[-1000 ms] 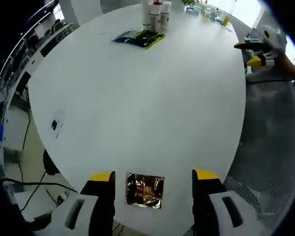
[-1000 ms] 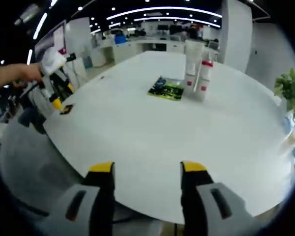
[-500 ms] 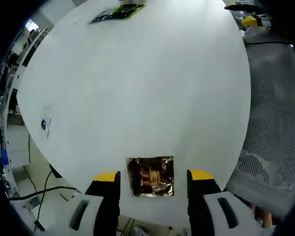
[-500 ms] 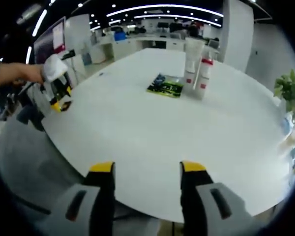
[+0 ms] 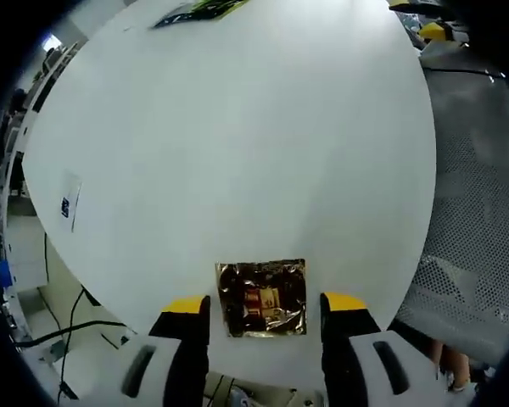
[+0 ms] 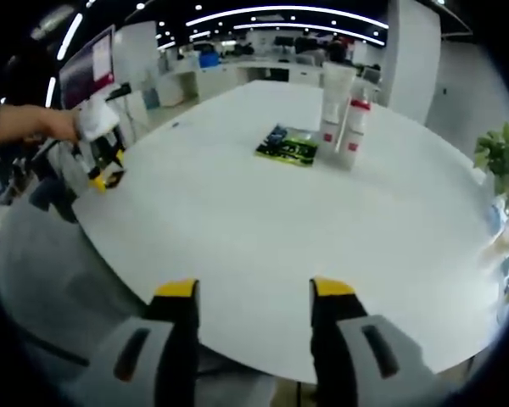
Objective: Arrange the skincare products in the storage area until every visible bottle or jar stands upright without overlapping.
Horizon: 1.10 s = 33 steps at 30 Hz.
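Note:
A shiny brown sachet [image 5: 263, 298] lies flat near the white table's edge [image 5: 110, 288]. It sits between the two yellow-tipped jaws of my left gripper [image 5: 265, 305], which is open and does not grip it. In the right gripper view, a tall white tube [image 6: 333, 102] and a white bottle with a red cap [image 6: 353, 125] stand upright side by side at the far side. A green and black packet [image 6: 288, 149] lies flat just left of them. My right gripper [image 6: 253, 292] hovers open over the near table edge, holding nothing.
A hand holds the left gripper [image 6: 100, 154] at the table's left edge in the right gripper view. A small label [image 5: 68, 202] is stuck on the tabletop. A potted plant [image 6: 500, 157] stands at the right. Grey floor [image 5: 475, 212] lies beyond the table.
The left gripper has come down and forward over the brown sachet, which now lies between its jaws. The right gripper has hardly moved.

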Tool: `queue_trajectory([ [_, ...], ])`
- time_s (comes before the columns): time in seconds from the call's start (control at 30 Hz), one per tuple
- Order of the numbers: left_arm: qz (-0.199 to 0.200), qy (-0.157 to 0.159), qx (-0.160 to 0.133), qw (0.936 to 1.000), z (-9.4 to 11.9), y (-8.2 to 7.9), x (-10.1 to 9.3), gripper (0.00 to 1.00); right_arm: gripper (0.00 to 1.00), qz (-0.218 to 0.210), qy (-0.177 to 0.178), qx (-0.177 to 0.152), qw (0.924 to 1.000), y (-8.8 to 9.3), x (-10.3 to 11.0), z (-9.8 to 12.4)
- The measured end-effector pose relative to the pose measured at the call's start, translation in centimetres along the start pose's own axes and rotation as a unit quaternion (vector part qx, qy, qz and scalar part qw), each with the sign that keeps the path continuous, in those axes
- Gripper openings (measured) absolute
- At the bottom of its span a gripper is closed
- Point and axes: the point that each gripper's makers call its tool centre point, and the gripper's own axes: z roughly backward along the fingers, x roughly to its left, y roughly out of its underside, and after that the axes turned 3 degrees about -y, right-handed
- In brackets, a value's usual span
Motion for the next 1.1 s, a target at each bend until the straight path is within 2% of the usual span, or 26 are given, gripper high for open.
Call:
queue_trajectory([
  [0.03, -0.004, -0.001, 0.000, 1.0000, 0.0, 0.0, 0.0, 0.51, 0.50, 0.001, 0.000, 0.000, 1.0000, 0.0, 0.0, 0.0],
  [0.1, -0.018, -0.001, 0.000, 0.9998, 0.1, 0.0, 0.0, 0.40, 0.50, 0.001, 0.000, 0.000, 1.0000, 0.0, 0.0, 0.0],
  [0.47, -0.013, -0.003, 0.002, 0.9999, 0.2, 0.1, -0.1, 0.39, 0.49, 0.003, 0.000, 0.000, 1.0000, 0.0, 0.0, 0.0],
  [0.77, -0.005, 0.012, -0.006, 0.9999, 0.4, -0.2, -0.9, 0.39, 0.49, 0.005, -0.002, 0.000, 1.0000, -0.1, 0.1, 0.0],
  [0.93, 0.000, 0.011, -0.022, 0.9997, 1.4, -0.9, -1.0, 0.39, 0.49, 0.005, -0.003, -0.001, 1.0000, -0.1, 0.2, 0.0],
  [1.1, 0.001, 0.012, -0.046, 0.9989, 2.9, -2.6, -1.4, 0.39, 0.49, 0.005, -0.005, -0.003, 1.0000, -0.2, 0.3, 0.0],
])
